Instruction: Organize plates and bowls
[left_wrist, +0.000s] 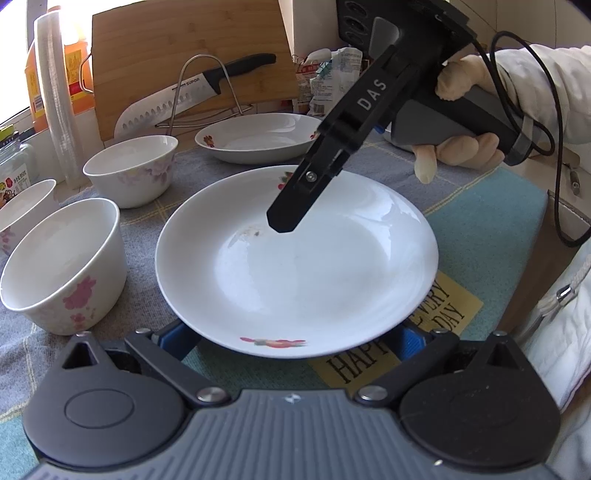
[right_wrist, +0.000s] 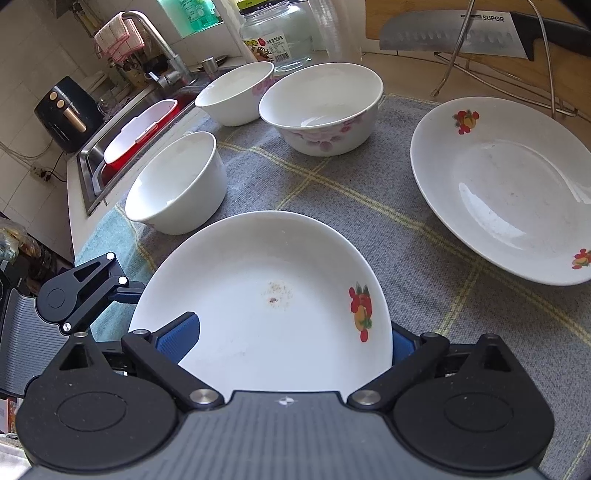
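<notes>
1. White near plate (right_wrist: 266, 295) lies between my right gripper's (right_wrist: 291, 341) wide jaws; I cannot tell if the pads press it.
2. My left gripper (left_wrist: 284, 338) straddles its other edge, grip unclear.
3. Three bowls (right_wrist: 177, 184) stand apart on the grey cloth (right_wrist: 369, 206), unstacked.
4. Beyond, the second plate (right_wrist: 509, 192) sits alone.
5. I judge nothing is stacked yet; everything remains.
</notes>
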